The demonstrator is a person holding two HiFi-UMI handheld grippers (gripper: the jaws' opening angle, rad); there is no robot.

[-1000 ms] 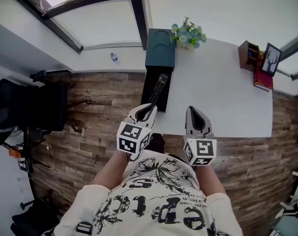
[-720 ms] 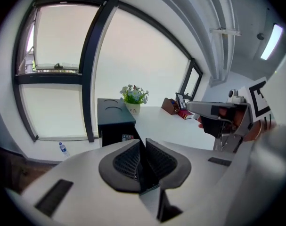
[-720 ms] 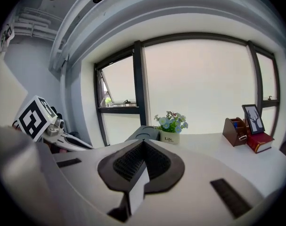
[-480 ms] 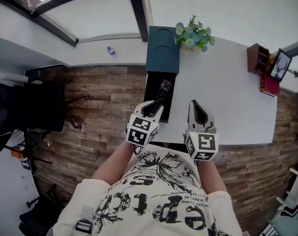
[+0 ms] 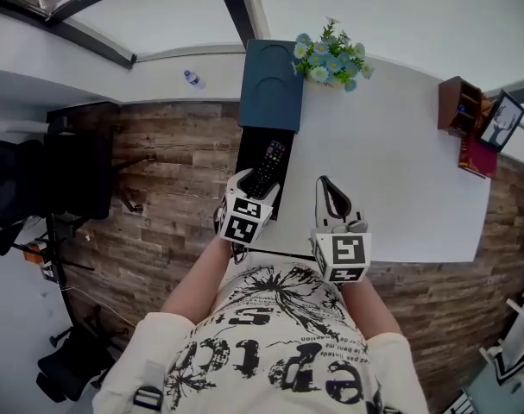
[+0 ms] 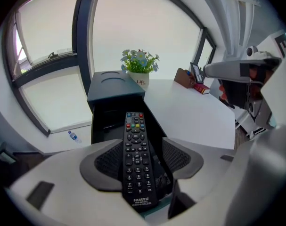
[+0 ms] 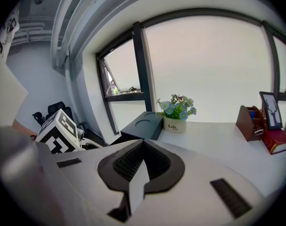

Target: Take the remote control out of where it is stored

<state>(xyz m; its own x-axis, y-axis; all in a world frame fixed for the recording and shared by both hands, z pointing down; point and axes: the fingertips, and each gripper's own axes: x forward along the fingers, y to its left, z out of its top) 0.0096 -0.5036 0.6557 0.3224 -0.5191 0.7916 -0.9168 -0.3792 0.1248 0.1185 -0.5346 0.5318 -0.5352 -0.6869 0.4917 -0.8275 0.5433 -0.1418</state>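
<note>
Bare tabletop [image 5: 391, 171] beside open drawer [image 5: 247, 158]

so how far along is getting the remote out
The drawer is open and the remote lies exposed in it. The left gripper has its jaws apart on either side of the remote, not yet closed. Gripping and lifting it out remain. The right gripper is shut and empty.

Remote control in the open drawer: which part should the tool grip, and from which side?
Grip the remote control by its long edges at the near, brand-name end, coming from the person's side; it lies lengthwise toward the left tool.
</note>
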